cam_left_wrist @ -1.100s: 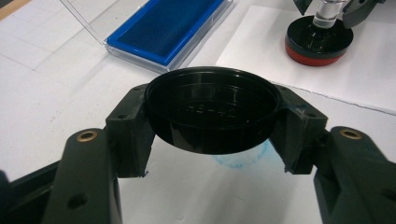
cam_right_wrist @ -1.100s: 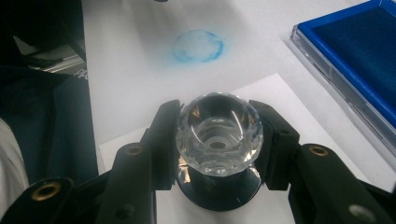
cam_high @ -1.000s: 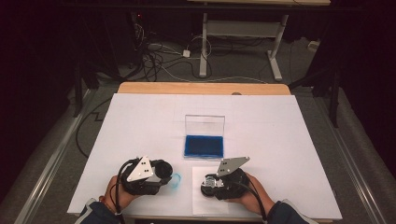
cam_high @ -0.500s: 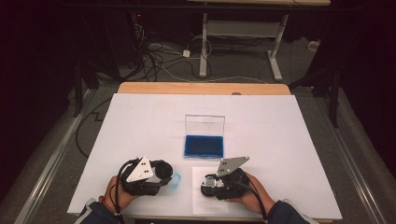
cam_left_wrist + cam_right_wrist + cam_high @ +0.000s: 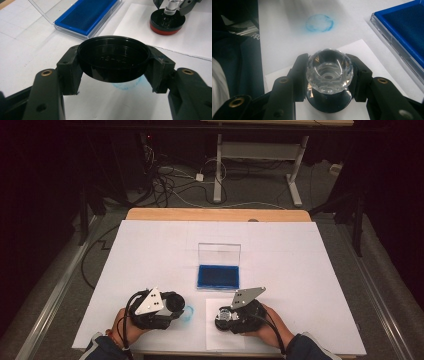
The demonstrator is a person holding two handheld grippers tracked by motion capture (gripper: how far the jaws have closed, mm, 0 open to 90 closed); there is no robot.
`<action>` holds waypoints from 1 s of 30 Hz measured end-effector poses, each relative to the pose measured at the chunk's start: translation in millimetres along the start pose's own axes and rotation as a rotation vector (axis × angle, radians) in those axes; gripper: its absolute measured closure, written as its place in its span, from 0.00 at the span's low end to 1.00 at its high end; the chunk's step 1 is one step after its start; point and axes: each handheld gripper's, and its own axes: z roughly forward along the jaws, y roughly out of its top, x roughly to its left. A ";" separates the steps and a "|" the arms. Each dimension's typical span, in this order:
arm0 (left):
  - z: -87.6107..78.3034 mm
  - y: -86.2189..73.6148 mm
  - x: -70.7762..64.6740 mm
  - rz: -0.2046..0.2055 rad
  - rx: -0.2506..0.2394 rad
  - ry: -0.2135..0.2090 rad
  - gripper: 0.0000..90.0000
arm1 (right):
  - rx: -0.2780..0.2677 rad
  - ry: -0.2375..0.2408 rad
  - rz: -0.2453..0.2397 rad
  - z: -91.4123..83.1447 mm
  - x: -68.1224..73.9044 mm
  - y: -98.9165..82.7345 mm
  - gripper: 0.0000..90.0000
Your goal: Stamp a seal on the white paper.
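Right now your right hand-held gripper (image 5: 226, 314) is pinching the clear faceted knob (image 5: 329, 70) of a round stamp (image 5: 165, 22), whose black body and red base sit on a loose white sheet of paper (image 5: 224, 340) at the near edge of the counter (image 5: 310, 270). Your left hand-held gripper (image 5: 179, 304) is clamped on the stamp's black round cap (image 5: 113, 58), held hollow side up just above a smudged blue ring (image 5: 319, 23) printed on the white covering. To make a clean print, I'd judge you should press straight down through the knob with even weight, avoid rocking or twisting, then lift vertically so the sheet doesn't drag; the paper looks unsecured, so it may cling to the base and come up with it. Keep the cap well clear of the sheet meanwhile. The blue ink pad (image 5: 218, 276) lies just beyond, its clear lid (image 5: 219, 254) standing open. The counter is covered in white paper, with a strip of wood (image 5: 215, 214) showing at the far edge; beyond it the room is dark, with cables (image 5: 170, 185) on the grey floor and the legs of a white desk frame (image 5: 260, 155).
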 end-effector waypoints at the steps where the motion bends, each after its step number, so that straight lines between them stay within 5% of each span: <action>1: -0.5 -0.5 0.4 -0.002 -0.001 -0.001 0.40 | 0.007 0.003 -0.002 -0.2 -0.5 0.7 0.63; 21: 1.1 0.3 2.1 0.000 0.001 0.004 0.40 | 0.014 0.004 0.004 -1.2 -0.2 2.9 0.63; 30: 0.7 -0.6 2.2 -0.005 0.004 0.006 0.40 | -0.087 -0.004 0.031 -16.8 -3.1 12.5 0.63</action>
